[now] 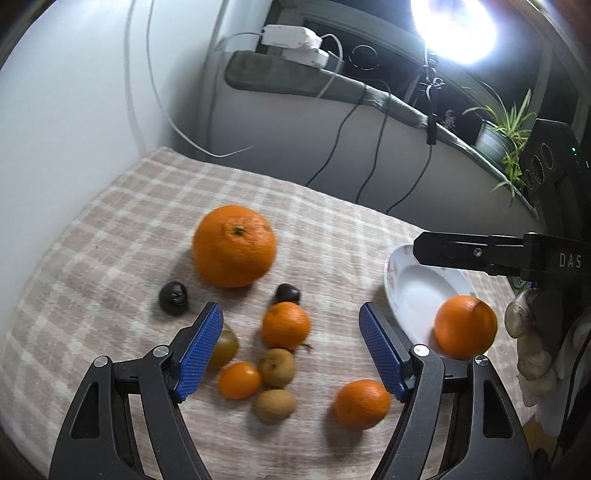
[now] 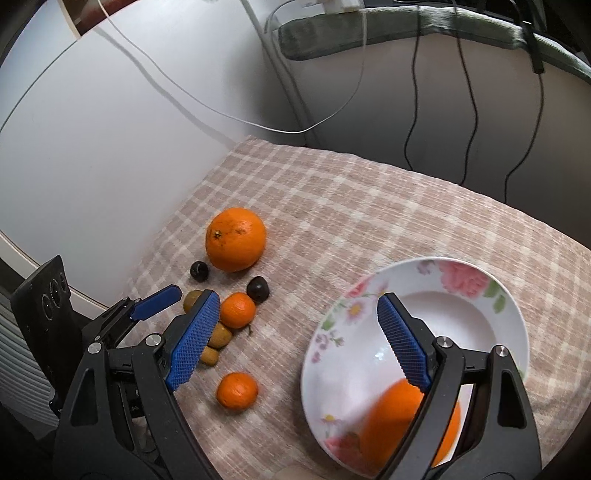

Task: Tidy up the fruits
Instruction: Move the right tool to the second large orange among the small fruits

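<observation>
A large orange (image 1: 234,246) (image 2: 235,239) lies on the checked cloth. In front of it lie two dark fruits (image 1: 173,298) (image 1: 287,294), several small mandarins (image 1: 285,325) (image 1: 362,403) and brown-green fruits (image 1: 274,405). A floral white plate (image 1: 413,295) (image 2: 436,306) holds one orange (image 1: 465,326) (image 2: 399,424) at its near side. My left gripper (image 1: 291,350) is open and empty above the small fruits; it also shows in the right wrist view (image 2: 155,302). My right gripper (image 2: 295,339) is open and empty over the plate's left rim; it also shows in the left wrist view (image 1: 461,253).
The checked cloth (image 2: 369,206) covers the table. A white wall stands to the left. Cables (image 2: 469,92) hang behind the table below a padded ledge (image 1: 295,81). A potted plant (image 1: 498,136) and a bright lamp (image 1: 454,26) are at the far right.
</observation>
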`<move>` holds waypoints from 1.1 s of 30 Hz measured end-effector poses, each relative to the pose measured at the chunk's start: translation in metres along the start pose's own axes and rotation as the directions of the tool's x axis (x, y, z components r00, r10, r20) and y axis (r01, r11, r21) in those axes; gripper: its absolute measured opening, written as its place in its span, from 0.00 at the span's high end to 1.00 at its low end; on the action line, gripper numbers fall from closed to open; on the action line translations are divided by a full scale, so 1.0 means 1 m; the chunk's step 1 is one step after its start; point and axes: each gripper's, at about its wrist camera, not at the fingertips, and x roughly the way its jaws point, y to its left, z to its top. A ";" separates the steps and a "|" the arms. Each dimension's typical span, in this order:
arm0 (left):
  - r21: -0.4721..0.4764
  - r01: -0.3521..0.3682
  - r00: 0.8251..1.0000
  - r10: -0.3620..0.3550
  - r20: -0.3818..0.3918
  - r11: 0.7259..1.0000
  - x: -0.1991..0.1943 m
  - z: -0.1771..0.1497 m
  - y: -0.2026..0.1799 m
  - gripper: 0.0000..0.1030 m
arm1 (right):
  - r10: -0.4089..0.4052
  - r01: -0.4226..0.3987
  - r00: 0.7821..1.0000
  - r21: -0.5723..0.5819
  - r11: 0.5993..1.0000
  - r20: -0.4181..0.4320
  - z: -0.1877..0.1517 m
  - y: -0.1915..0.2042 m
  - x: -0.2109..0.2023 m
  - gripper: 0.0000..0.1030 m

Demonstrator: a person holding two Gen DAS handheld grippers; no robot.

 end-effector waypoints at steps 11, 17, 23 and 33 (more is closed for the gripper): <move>-0.059 0.008 1.000 -0.009 -0.028 0.998 0.016 0.014 0.035 0.26 | 0.061 -0.061 0.997 0.005 0.998 -0.053 0.022 0.021 0.034 0.13; -0.088 0.027 0.998 -0.031 -0.053 0.996 0.030 0.022 0.050 0.26 | 0.094 -0.092 0.992 0.027 0.995 -0.090 0.035 0.031 0.059 0.13; -0.095 0.037 0.997 -0.044 -0.070 0.995 0.040 0.028 0.057 0.26 | 0.104 -0.100 0.986 0.037 0.994 -0.128 0.043 0.046 0.082 0.13; -0.105 0.062 0.993 -0.073 -0.096 0.992 0.054 0.034 0.064 0.26 | 0.127 -0.120 0.974 0.049 0.992 -0.190 0.046 0.058 0.115 0.13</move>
